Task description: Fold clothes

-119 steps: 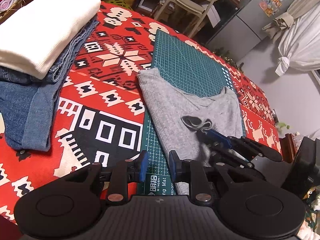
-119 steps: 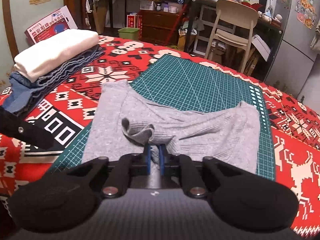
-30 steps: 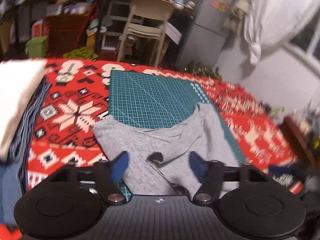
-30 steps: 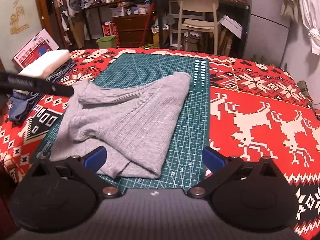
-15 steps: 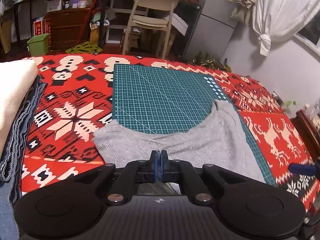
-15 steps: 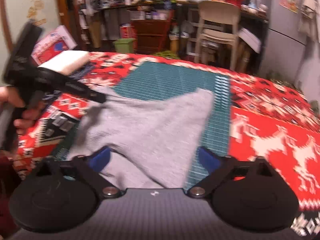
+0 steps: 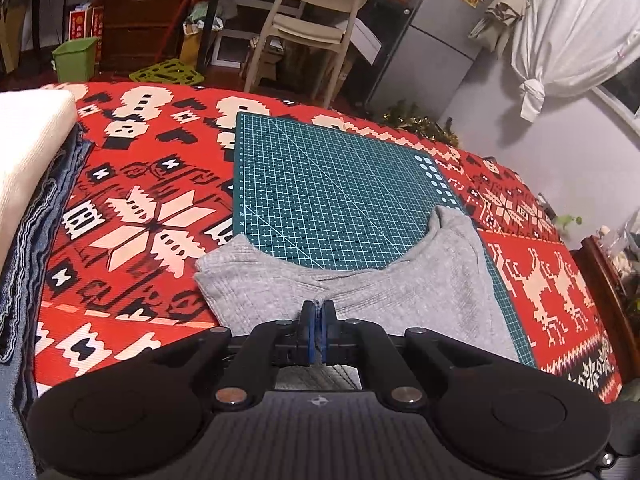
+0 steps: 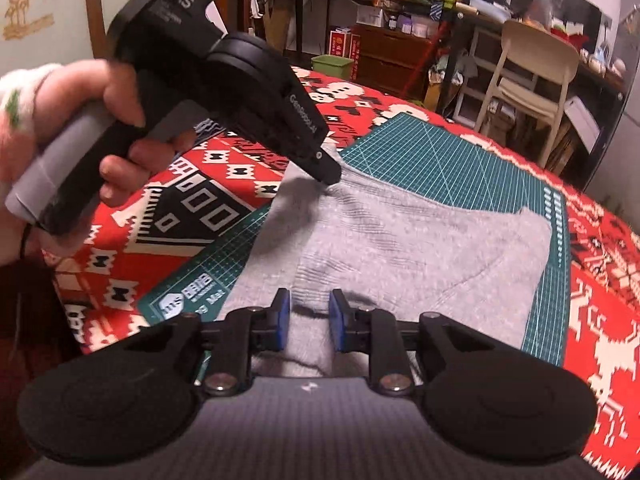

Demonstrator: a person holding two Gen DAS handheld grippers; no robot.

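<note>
Red blanket | left tool pinches grey garment | right tool narrow, straddling fold

Our black two-finger left gripper with blue pads points toward 12 o'clock in its own view, jaws pressed together, a sliver of cloth pinched at the tips. Seen from the right wrist it enters from 10 o'clock, angled down toward 4 o'clock, tip low. Our bare left hand wraps its grey handle at 9 o'clock, fingers curled under the black body. Our black two-finger right gripper with blue pads sits at 6 o'clock, jaws parted a modest gap, pads parallel.
</note>
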